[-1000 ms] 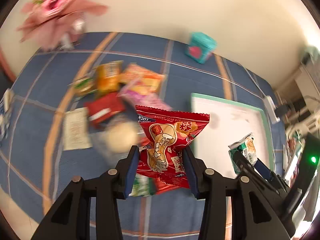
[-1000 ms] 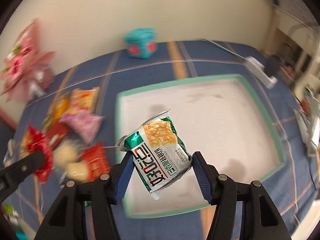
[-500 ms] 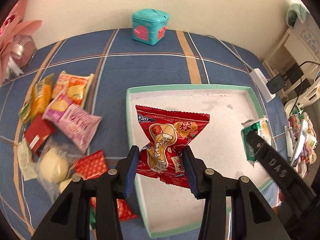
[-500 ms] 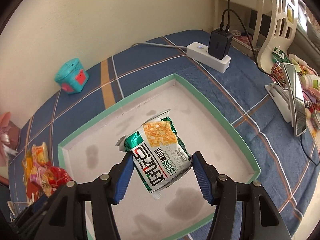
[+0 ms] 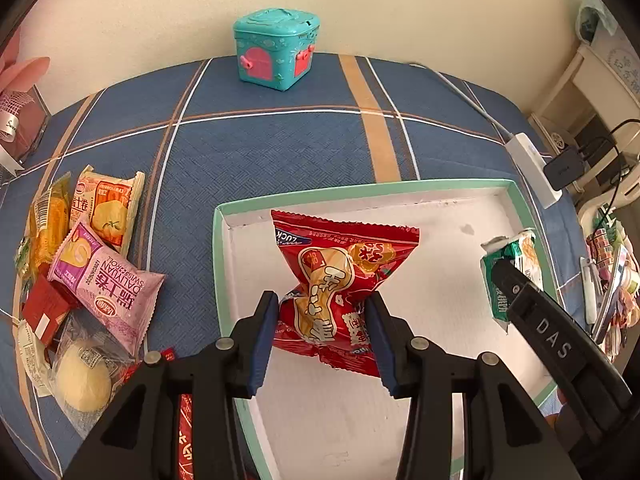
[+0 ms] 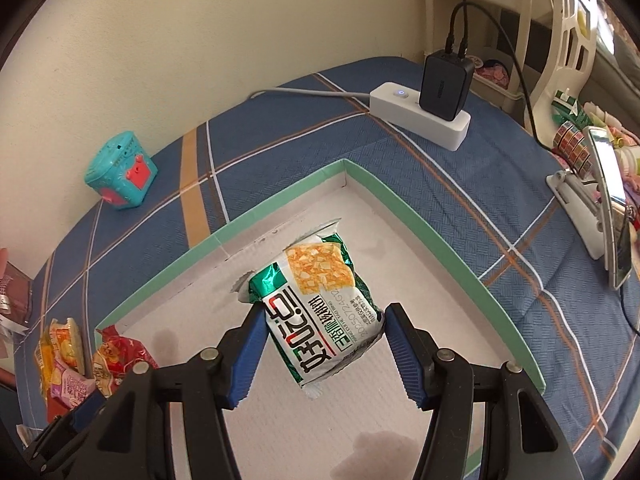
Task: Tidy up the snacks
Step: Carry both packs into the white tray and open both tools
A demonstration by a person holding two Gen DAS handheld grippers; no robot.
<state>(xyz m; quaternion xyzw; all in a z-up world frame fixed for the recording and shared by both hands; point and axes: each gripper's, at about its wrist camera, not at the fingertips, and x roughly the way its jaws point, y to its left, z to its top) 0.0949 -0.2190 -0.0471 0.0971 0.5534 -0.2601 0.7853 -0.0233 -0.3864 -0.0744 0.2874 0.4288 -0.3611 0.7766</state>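
Observation:
My left gripper [image 5: 322,316] is shut on a red snack packet [image 5: 340,276] and holds it above the left part of a shallow white tray with a green rim [image 5: 360,191]. My right gripper [image 6: 322,330] is shut on a green and white snack packet [image 6: 316,304], hanging over the same tray [image 6: 420,224] near its far corner. In the left wrist view the green packet [image 5: 516,264] and the right gripper's black finger show at the tray's right side. The red packet [image 6: 120,356] also appears at the lower left of the right wrist view.
A pile of loose snacks [image 5: 92,264] lies on the blue plaid cloth left of the tray. A teal toy box [image 5: 276,54] stands by the wall. A white power strip with a black charger [image 6: 432,104] sits beyond the tray's right corner, and a phone stand [image 6: 600,216] is further right.
Both grippers have carried their packets from the snack pile side rightward to over the tray and a little lower. Each grip looks the same throughout.

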